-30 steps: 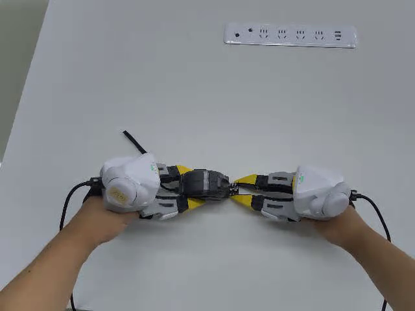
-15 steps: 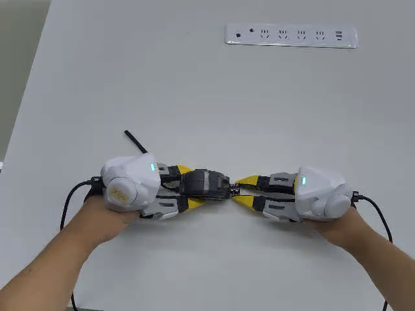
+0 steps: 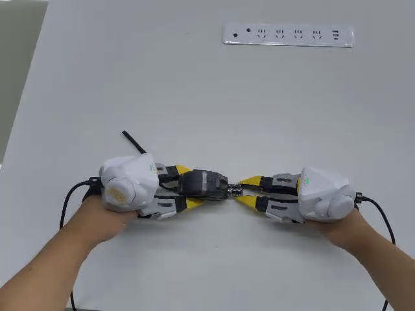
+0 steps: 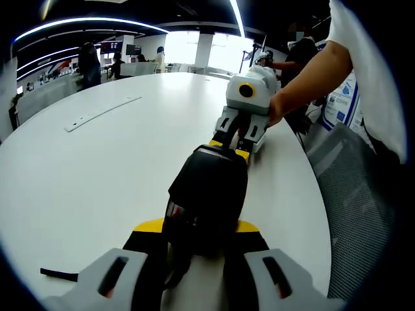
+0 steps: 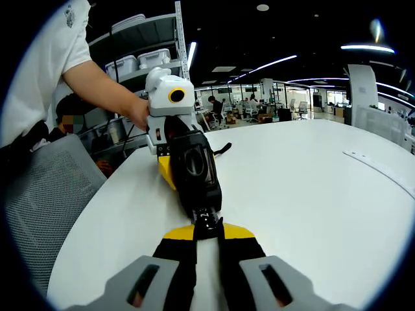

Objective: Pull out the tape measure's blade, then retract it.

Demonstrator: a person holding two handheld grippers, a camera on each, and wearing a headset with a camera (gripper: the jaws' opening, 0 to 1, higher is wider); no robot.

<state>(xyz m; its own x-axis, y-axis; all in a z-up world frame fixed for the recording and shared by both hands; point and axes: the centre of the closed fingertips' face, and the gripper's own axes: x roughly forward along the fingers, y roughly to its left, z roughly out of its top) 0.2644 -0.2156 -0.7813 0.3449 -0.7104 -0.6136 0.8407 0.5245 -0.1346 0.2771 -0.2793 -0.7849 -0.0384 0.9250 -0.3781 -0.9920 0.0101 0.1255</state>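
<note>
Between the left claw (image 3: 191,186) and right claw (image 3: 242,190), the tape measure (image 3: 205,184) sits clamped.

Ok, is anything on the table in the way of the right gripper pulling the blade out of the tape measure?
Nothing visible is. The right gripper pinches the blade tip, the left gripper holds the tape measure, and the table on the right gripper's outer side is bare. The power strip lies far off near the back edge.

There are 1 table (image 3: 194,84), 1 tape measure (image 3: 203,184), 1 power strip (image 3: 288,35) and 2 grippers: 1 left gripper (image 3: 189,186), 1 right gripper (image 3: 246,190).
</note>
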